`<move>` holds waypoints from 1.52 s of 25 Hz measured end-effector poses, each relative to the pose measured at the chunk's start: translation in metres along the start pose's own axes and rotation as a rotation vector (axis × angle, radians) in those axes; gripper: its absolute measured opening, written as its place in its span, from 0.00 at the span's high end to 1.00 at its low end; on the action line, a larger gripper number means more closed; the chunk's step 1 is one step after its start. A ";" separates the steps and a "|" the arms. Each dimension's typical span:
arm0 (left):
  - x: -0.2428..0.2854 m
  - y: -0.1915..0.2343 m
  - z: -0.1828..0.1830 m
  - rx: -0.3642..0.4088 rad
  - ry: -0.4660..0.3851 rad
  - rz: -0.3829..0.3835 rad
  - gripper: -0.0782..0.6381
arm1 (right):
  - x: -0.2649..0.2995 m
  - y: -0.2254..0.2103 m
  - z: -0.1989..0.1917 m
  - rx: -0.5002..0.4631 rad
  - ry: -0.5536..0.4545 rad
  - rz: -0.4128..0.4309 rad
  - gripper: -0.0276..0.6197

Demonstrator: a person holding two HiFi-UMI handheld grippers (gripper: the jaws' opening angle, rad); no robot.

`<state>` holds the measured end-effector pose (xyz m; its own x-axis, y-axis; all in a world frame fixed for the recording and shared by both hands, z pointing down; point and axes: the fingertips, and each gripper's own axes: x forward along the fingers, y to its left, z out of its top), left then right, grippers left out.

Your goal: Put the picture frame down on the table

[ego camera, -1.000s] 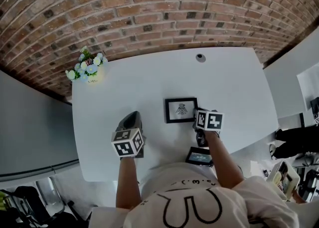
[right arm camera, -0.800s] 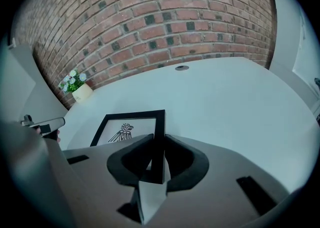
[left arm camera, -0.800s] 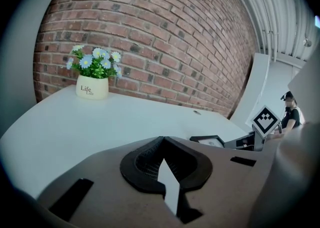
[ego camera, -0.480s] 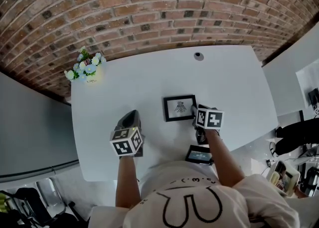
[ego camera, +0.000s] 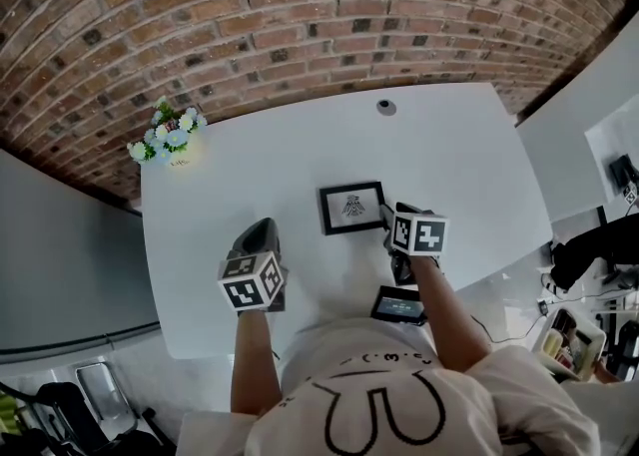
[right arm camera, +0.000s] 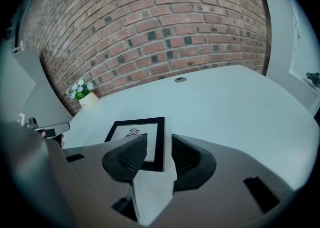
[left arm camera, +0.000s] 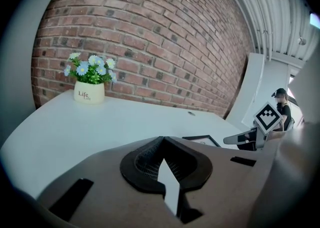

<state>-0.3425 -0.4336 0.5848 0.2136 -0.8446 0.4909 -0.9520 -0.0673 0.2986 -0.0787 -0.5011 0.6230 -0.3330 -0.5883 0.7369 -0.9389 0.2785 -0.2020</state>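
The black picture frame [ego camera: 351, 208] with a white print lies flat on the white table [ego camera: 300, 155], near its middle. My right gripper [ego camera: 387, 220] is open at the frame's right edge. In the right gripper view its jaws [right arm camera: 159, 149] stand apart just over the frame's [right arm camera: 131, 129] near right corner, and nothing is held between them. My left gripper [ego camera: 262, 234] rests low over the table to the left of the frame, shut and empty [left arm camera: 162, 139]. From the left gripper view the frame [left arm camera: 202, 139] shows flat beyond the jaws, with the right gripper [left arm camera: 250, 137] beside it.
A small white pot of flowers [ego camera: 168, 140] stands at the far left corner by the brick wall. A round grommet [ego camera: 385, 107] sits at the table's far edge. A dark flat device [ego camera: 397, 304] lies at the near edge under my right arm.
The head view has drifted a little. The frame and both grippers hold about the same places on the table.
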 end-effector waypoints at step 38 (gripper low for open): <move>-0.107 -0.105 0.021 0.106 -0.175 0.015 0.88 | -0.174 0.006 0.015 -0.222 -0.323 0.102 0.93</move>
<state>-0.2694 -0.3475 0.4840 0.1669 -0.9245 0.3426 -0.9745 -0.1018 0.2002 -0.0273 -0.4088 0.4838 -0.4665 -0.7476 0.4727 -0.8701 0.4840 -0.0933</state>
